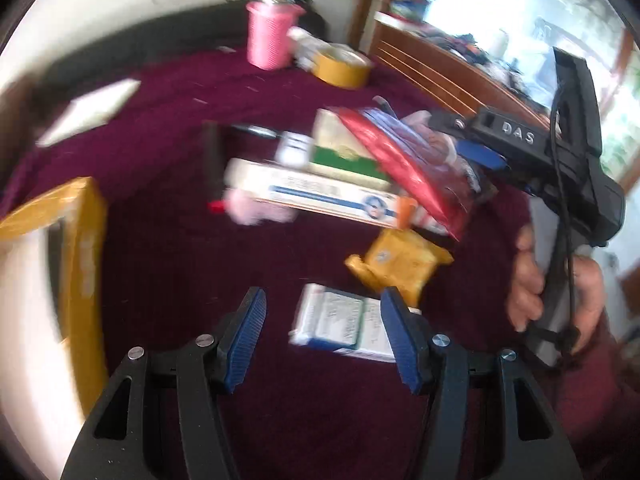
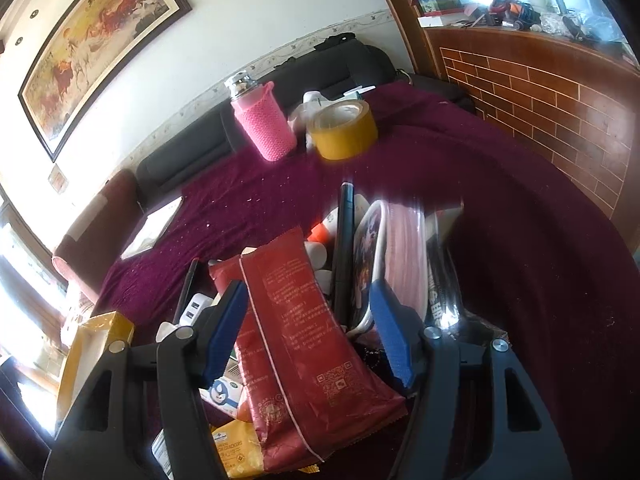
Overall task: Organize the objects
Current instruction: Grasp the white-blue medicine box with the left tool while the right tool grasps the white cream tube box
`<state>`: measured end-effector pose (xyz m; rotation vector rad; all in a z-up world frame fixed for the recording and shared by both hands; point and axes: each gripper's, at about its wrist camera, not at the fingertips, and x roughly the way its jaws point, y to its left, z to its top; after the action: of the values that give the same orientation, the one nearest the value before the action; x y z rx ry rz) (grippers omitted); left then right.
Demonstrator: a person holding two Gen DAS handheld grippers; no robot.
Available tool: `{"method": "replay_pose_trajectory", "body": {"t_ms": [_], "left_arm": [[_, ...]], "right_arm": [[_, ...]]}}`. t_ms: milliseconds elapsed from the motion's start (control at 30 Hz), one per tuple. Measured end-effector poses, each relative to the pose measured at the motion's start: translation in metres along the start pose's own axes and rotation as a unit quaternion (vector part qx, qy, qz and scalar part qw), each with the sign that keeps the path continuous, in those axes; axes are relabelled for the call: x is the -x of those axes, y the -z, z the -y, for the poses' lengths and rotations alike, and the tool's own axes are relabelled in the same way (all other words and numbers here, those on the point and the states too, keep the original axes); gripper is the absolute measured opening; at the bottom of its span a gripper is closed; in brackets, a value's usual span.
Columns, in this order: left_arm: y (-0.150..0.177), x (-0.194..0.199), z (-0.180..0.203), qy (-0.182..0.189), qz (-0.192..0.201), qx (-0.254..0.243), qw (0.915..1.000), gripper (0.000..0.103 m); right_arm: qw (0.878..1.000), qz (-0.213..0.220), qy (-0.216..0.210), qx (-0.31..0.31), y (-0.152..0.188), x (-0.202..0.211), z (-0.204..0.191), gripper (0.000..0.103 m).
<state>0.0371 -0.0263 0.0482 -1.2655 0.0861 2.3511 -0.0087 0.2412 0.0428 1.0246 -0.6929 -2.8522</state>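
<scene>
A pile of packets and boxes lies on a dark red cloth. My left gripper is open and empty, just above a small white and blue box. A yellow cracker packet lies behind it, and a long white box beyond. My right gripper is open over the pile, its pads either side of a red snack packet, not closed on it. The red packet also shows in the left wrist view, with the right gripper behind it.
A pink knitted bottle and a yellow tape roll stand at the far side. A yellow-rimmed box is at the left. A white card lies on the cloth. A brick-patterned counter rises at the right.
</scene>
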Motion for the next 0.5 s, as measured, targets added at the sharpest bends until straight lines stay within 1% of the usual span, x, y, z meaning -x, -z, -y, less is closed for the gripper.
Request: {"method": "replay_pose_trajectory", "body": {"t_ms": [33,100,133,167,200,233,267,300,367,400,467,500], "left_arm": [[0.004,0.007,-0.003,0.005,0.014,0.028,0.9995,0.053],[0.008,0.015,-0.01,0.02,0.026,0.065,0.9973,0.053],[0.007,0.017,-0.01,0.036,0.035,0.07,0.9963,0.053],[0.004,0.015,-0.007,0.042,0.033,0.061,0.9967,0.053],[-0.001,0.013,-0.005,0.046,0.024,0.045,0.9976,0.053],[-0.011,0.004,0.002,0.068,0.015,0.017,0.9974,0.053],[-0.02,-0.005,0.007,0.089,0.011,0.001,0.996,0.053],[-0.027,-0.016,0.01,0.101,0.005,-0.011,0.9948,0.053],[-0.041,-0.043,0.015,0.116,-0.03,-0.027,0.9925,0.053],[-0.044,-0.057,0.016,0.126,-0.054,-0.031,0.9901,0.053],[-0.042,-0.075,0.016,0.134,-0.094,-0.04,0.9856,0.053],[-0.038,-0.077,0.015,0.139,-0.104,-0.048,0.9836,0.053]], "right_arm": [[1.0,0.0,0.002,0.0,0.0,0.0,0.001,0.062],[1.0,-0.001,0.005,-0.003,0.001,-0.001,0.002,0.062],[1.0,-0.001,0.006,-0.003,0.0,-0.001,0.002,0.062],[1.0,-0.002,0.008,-0.002,0.001,-0.001,0.002,0.062],[1.0,-0.004,0.009,-0.003,0.001,-0.002,0.002,0.062],[1.0,-0.004,0.009,-0.004,0.001,-0.002,0.002,0.062],[1.0,-0.003,0.009,-0.003,0.001,-0.002,0.002,0.062],[1.0,-0.003,0.009,-0.003,0.001,-0.002,0.001,0.062],[1.0,-0.003,0.01,-0.001,0.001,-0.001,0.001,0.062],[1.0,-0.002,0.009,-0.001,0.001,-0.001,0.0,0.062],[1.0,0.0,0.011,0.002,0.001,-0.001,0.0,0.062],[1.0,0.0,0.013,0.003,0.001,0.0,-0.001,0.062]]}}
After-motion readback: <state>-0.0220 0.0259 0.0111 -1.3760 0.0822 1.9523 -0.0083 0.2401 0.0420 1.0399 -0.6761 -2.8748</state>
